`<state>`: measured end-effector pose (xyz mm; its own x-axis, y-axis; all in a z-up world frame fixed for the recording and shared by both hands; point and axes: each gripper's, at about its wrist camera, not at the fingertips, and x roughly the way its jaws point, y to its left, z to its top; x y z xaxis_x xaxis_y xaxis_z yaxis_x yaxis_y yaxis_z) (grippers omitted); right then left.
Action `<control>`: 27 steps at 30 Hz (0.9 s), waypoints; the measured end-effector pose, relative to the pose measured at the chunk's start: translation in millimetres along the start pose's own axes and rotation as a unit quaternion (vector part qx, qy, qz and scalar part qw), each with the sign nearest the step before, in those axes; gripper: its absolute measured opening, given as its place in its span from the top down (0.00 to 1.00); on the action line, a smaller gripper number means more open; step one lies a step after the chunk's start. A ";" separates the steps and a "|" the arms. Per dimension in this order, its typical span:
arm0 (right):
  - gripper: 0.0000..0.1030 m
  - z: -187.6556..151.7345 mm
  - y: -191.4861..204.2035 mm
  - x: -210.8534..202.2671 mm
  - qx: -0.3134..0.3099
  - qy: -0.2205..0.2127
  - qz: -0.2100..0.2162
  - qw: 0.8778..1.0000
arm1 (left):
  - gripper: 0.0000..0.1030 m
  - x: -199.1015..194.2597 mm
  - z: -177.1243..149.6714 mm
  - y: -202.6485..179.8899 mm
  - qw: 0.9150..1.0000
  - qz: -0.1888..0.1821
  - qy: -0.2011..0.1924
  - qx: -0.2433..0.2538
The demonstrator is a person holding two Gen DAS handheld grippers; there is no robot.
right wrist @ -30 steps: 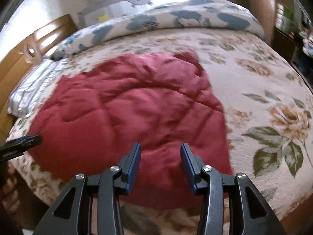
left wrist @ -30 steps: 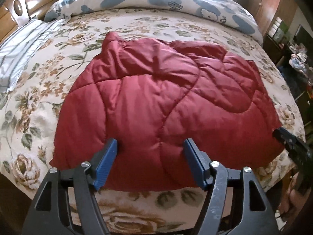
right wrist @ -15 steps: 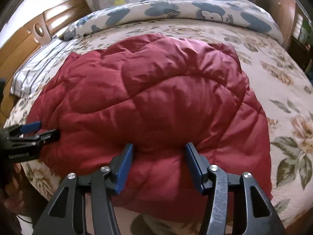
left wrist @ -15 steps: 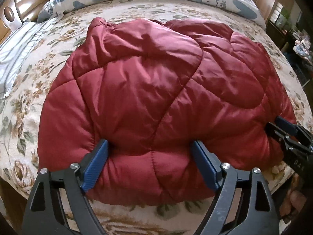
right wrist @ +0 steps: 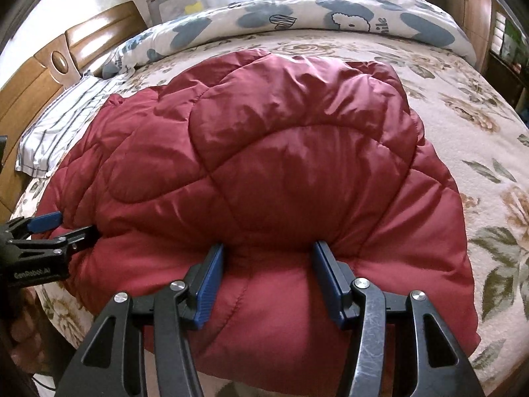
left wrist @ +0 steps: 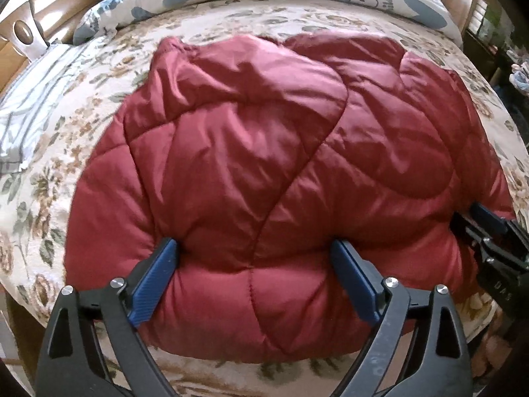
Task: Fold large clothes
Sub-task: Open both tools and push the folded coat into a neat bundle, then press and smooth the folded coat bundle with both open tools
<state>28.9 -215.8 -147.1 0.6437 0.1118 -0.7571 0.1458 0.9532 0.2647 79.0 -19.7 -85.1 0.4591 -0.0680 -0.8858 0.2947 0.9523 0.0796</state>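
Observation:
A red quilted padded jacket (left wrist: 264, 165) lies spread on the floral bed cover (left wrist: 66, 172); it also shows in the right wrist view (right wrist: 281, 165). My left gripper (left wrist: 254, 248) is open, its blue pads pressed into the jacket's near edge on the left side, fabric bulging between them. My right gripper (right wrist: 267, 251) is open too, its pads pressed into the near edge on the right side. Each gripper shows in the other's view: the right one (left wrist: 479, 221) at the jacket's right edge, the left one (right wrist: 62, 228) at its left edge.
A rolled blue-and-white duvet (right wrist: 330, 16) lies along the far side of the bed. A striped pillow (right wrist: 59, 122) and a wooden headboard (right wrist: 49, 63) are on the left. Wooden furniture (right wrist: 476, 10) stands at the right. The bed's near edge is just below the grippers.
Both grippers have moved forward and down from above the bed's edge onto the jacket's near edge. Their pads now press into the fabric, which bulges between them.

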 end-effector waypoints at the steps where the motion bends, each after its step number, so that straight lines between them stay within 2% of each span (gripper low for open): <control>1: 0.47 0.0 -0.3 0.2 0.001 0.000 0.001 1.000 | 0.09 -2.5 2.4 -0.3 1.000 0.004 -0.002 0.000; 6: 0.47 0.6 -1.6 1.0 0.001 -0.003 0.004 1.000 | 0.08 -6.1 12.6 2.8 1.000 0.015 -0.010 -0.006; 13: 0.47 5.1 -1.9 -8.1 0.009 -0.001 0.009 1.000 | 0.03 12.1 20.4 6.5 1.000 0.008 0.006 -0.013; 19: 0.45 30.4 3.2 -43.2 0.005 -0.050 0.035 0.998 | 0.03 1.6 26.3 12.2 1.000 0.000 0.004 -0.019; 24: 0.45 51.2 -3.4 -18.1 0.006 -0.026 0.023 0.999 | 0.04 -14.5 37.1 26.1 0.999 0.009 -0.025 -0.029; 27: 0.45 54.4 -11.1 1.0 0.013 -0.006 0.017 1.000 | 0.04 -4.8 44.3 34.0 0.999 0.011 -0.018 -0.028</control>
<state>68.8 -241.5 -118.3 0.6584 0.1409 -0.7394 0.1421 0.9414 0.3059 123.9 -0.1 -57.9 0.4953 -0.0560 -0.8669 0.2370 0.9688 0.0728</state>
